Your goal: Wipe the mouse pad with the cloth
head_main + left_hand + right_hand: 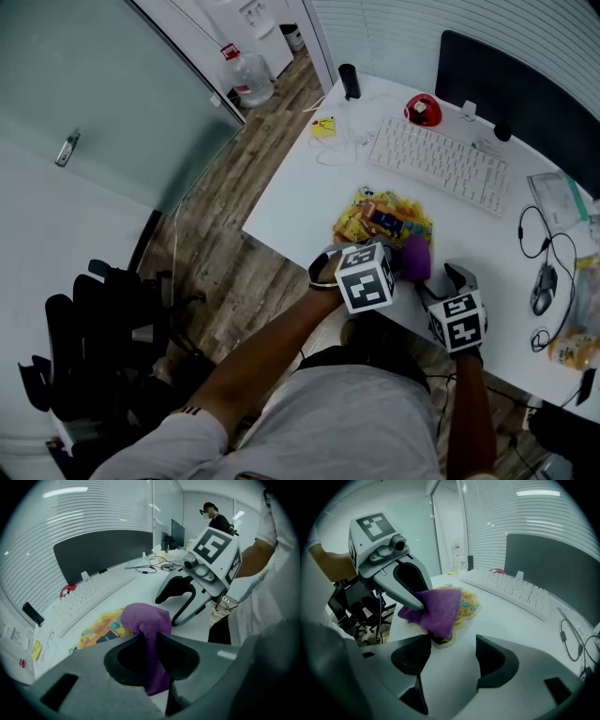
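The purple cloth (415, 258) is pinched between the jaws of the left gripper (398, 261), which are clamped tight on a narrow fold of it. In the left gripper view the fabric runs down through the closed jaws of that gripper (150, 639), and the rest of the cloth (147, 620) bunches into a soft lump just past the tips. From the right gripper view, the cloth (436, 606) hangs off the left gripper (417, 604) and droops over the near edge of the mouse pad (468, 603). Whether it actually rests on the pad I cannot tell from here. The mouse pad (384, 217), a bright yellow cartoon-printed one, lies flat on the white desk (300, 187), between the keyboard (439, 161) and the desk's front edge. The right gripper (441, 281) sits just beside the cloth on its right, not touching it. Its jaws stand wide apart in the right gripper view, where that gripper (452, 644) has only bare desk showing between them.
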`<action>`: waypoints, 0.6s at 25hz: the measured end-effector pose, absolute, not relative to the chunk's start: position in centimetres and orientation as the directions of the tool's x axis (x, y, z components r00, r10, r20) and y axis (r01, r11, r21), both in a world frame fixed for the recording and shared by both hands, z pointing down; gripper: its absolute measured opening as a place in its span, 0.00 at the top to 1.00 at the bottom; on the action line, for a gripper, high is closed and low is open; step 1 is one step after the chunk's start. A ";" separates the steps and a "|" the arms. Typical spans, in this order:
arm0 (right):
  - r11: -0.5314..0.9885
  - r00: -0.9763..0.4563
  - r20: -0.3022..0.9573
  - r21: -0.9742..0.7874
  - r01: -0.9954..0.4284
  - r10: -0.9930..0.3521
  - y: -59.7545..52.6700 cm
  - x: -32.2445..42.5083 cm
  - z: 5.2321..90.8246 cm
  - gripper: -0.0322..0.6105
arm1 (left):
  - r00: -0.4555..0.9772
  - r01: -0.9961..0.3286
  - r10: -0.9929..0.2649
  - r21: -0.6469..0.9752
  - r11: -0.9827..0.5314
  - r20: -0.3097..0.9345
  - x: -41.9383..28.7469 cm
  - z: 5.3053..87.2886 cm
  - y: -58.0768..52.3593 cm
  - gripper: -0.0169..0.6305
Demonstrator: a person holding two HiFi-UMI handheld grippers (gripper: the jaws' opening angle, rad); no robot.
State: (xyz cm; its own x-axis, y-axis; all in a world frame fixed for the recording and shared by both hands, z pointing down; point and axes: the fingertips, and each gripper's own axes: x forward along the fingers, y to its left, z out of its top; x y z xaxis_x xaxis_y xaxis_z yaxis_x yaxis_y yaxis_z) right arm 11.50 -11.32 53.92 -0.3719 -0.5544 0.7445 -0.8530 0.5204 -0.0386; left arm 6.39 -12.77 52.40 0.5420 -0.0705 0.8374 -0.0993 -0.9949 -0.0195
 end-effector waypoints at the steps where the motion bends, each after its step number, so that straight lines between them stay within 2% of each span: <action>1: 0.522 -0.371 0.745 -0.037 -0.852 -0.554 -11.3 11.5 54.0 0.55 | 0.540 -0.094 -0.064 -0.016 -0.995 0.839 6.7 52.5 -12.6 0.85; 7: 0.522 -0.370 0.748 -0.037 -0.852 -0.551 -11.3 11.4 54.1 0.55 | 0.522 -0.073 -0.053 -0.018 -0.997 0.851 7.3 53.0 -12.1 0.85; 15: 0.524 -0.373 0.746 -0.037 -0.851 -0.552 -11.4 11.5 54.2 0.55 | 0.525 -0.136 -0.074 -0.003 -0.991 0.848 4.7 53.6 -13.0 0.85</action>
State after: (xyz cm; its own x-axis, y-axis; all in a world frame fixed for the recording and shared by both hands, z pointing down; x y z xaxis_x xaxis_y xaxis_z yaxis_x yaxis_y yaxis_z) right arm 11.52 -11.43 54.24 -0.3730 -0.5518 0.7459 -0.8507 0.5244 -0.0374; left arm 4.74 -13.02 53.58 0.5248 -0.0743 0.8480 -0.1360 -0.9907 -0.0026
